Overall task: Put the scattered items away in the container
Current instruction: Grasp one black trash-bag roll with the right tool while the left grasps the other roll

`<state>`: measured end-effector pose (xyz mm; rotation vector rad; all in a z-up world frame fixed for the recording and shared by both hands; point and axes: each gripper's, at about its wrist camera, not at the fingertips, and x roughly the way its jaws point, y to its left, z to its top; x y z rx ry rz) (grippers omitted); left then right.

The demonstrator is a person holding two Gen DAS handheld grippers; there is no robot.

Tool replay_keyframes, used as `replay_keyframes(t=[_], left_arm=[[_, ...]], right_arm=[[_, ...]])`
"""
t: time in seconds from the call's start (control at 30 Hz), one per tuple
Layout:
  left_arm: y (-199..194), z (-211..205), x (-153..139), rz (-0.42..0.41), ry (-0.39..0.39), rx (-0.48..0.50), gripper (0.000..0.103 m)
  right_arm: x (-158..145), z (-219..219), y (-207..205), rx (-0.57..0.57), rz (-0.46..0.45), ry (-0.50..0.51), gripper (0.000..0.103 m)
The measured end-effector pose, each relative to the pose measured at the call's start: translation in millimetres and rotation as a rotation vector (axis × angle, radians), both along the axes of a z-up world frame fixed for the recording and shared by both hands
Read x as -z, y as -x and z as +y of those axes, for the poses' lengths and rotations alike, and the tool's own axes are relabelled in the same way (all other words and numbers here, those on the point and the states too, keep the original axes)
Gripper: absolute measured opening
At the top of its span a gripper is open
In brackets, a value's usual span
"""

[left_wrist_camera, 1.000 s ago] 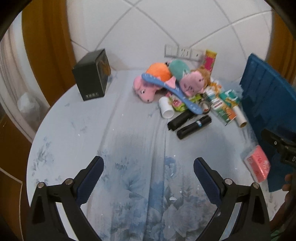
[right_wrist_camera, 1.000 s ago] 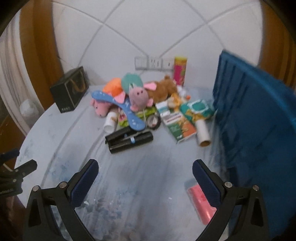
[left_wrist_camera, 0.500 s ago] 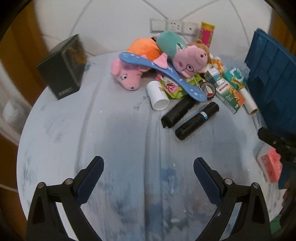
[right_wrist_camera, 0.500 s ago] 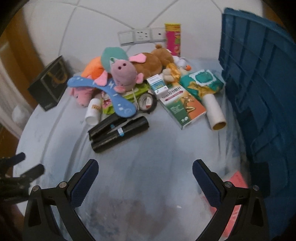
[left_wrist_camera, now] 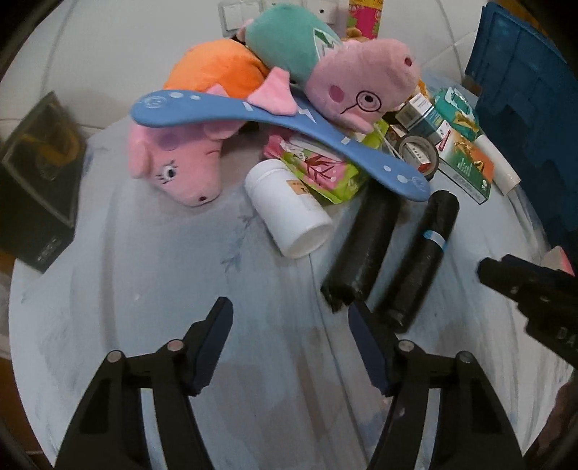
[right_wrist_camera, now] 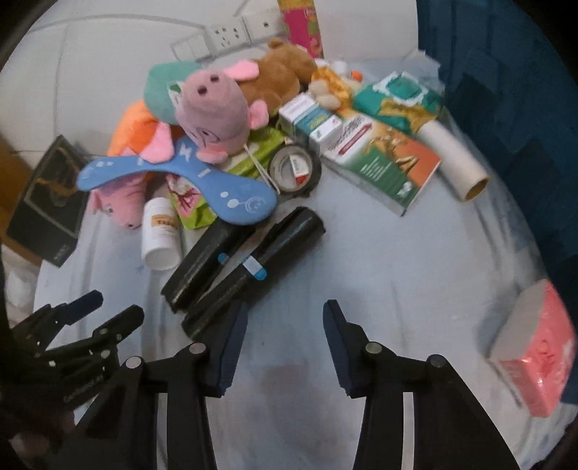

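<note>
A pile of items lies on the round blue-clothed table: pink pig plush toys, a blue boomerang, a white bottle, two black rolls, a tape roll, boxes and a paper tube. The blue crate stands at the right. My left gripper is open and empty, just short of the bottle and the black rolls. My right gripper is open and empty, just right of the black rolls.
A black box stands at the table's left edge. A pink packet lies near the crate at the right. A pink tube and wall sockets are behind the pile.
Both grippers moved forward and down toward the pile, and their jaws have narrowed. The black rolls now lie right at the fingertips.
</note>
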<state>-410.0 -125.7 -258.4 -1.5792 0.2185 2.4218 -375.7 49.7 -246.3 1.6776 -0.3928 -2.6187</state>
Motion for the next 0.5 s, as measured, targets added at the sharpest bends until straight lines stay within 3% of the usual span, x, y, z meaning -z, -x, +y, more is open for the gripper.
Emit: replay_keyframes(t=[0.1, 0.17, 0.5], left_arm=[[9.2, 0.7, 9.0, -0.015, -0.01, 0.014, 0.066], [15.0, 2.4, 14.8, -0.023, -0.02, 0.018, 0.066], [12.5, 17.5, 23.0, -0.033, -0.045, 0.058, 0.066]], right_arm=[[11.9, -5.5, 15.0, 0.018, -0.008, 0.026, 0.048], [19.6, -11.1, 26.4, 0.011, -0.021, 0.011, 0.063], [38.7, -14.2, 41.7, -0.087, -0.092, 0.038, 0.063]])
